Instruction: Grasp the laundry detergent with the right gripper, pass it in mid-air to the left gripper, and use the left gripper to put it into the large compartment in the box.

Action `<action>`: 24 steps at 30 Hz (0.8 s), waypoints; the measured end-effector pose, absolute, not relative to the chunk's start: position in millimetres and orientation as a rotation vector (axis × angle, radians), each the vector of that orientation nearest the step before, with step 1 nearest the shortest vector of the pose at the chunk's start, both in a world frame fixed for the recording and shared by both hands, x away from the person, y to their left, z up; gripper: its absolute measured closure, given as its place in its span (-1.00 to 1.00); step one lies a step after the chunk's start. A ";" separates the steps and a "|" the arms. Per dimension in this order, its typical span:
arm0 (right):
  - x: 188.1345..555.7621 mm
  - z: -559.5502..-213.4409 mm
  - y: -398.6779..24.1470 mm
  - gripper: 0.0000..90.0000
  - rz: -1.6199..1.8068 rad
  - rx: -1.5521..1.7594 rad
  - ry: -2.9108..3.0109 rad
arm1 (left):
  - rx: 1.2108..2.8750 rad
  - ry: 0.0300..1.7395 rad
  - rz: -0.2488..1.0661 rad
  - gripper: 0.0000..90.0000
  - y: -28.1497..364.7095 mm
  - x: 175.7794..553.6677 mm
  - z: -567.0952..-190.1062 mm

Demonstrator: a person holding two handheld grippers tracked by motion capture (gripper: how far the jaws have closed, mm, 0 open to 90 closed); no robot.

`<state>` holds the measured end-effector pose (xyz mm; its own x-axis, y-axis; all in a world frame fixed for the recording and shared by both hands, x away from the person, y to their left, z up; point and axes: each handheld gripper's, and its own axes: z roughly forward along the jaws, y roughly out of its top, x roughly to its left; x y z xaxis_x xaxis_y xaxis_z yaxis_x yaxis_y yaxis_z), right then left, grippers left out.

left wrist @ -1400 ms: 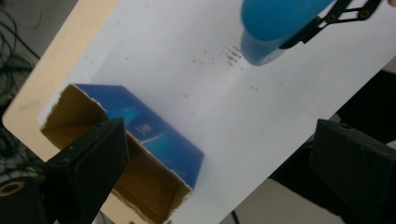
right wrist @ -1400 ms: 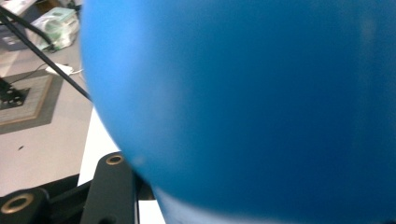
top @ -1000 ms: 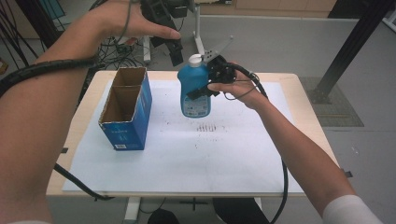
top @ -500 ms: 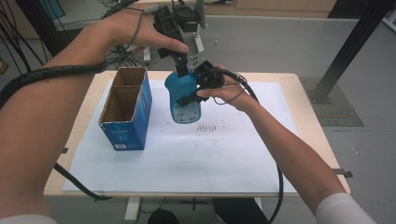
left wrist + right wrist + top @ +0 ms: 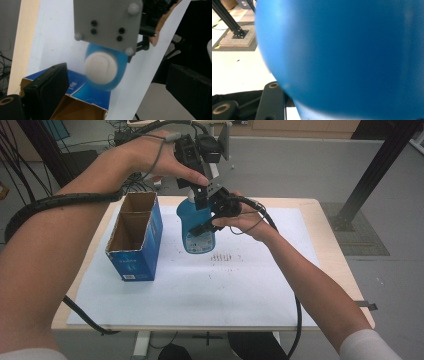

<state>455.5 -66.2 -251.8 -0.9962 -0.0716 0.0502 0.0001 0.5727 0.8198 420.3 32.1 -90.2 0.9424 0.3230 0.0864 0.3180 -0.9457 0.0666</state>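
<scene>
A blue bottle [image 5: 189, 219] with a white cap [image 5: 101, 67] and a label is held near the back of the table, slightly tilted. My right gripper [image 5: 207, 220] is shut on the bottle's body from the right, and the blue bottle [image 5: 347, 55] sits hard against its camera. The grey plate [image 5: 107, 22] of the right gripper lies just beyond the cap. My left gripper [image 5: 197, 170] hangs above the cap, pointing down at it. Its fingers [image 5: 47, 90] stand wide open and hold nothing. Whether the bottle's base touches the paper I cannot tell.
An open blue cardboard box [image 5: 134, 236] stands upright just left of the bottle, its brown inside showing. White paper [image 5: 225, 290] covers most of the wooden table [image 5: 332, 250]. A black frame post [image 5: 372, 175] rises at the back right, and cables trail from both grippers.
My left gripper has come right and down, from over the box to above the bottle's cap. The right gripper has shifted the bottle a little left, toward the box.
</scene>
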 end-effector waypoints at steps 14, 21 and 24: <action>448.4 -248.2 -67.6 -0.01 -1.450 0.102 -2.714 | 3.073 0.492 0.091 -0.89 32.6 429.0 -107.2; 446.3 -249.1 -67.8 -0.01 -1.471 0.111 -2.701 | 3.074 0.459 0.092 -0.89 31.2 429.3 -110.2; 446.3 -250.4 -69.1 -0.01 -1.479 0.099 -2.691 | 3.071 0.458 0.095 -0.89 31.1 429.4 -110.5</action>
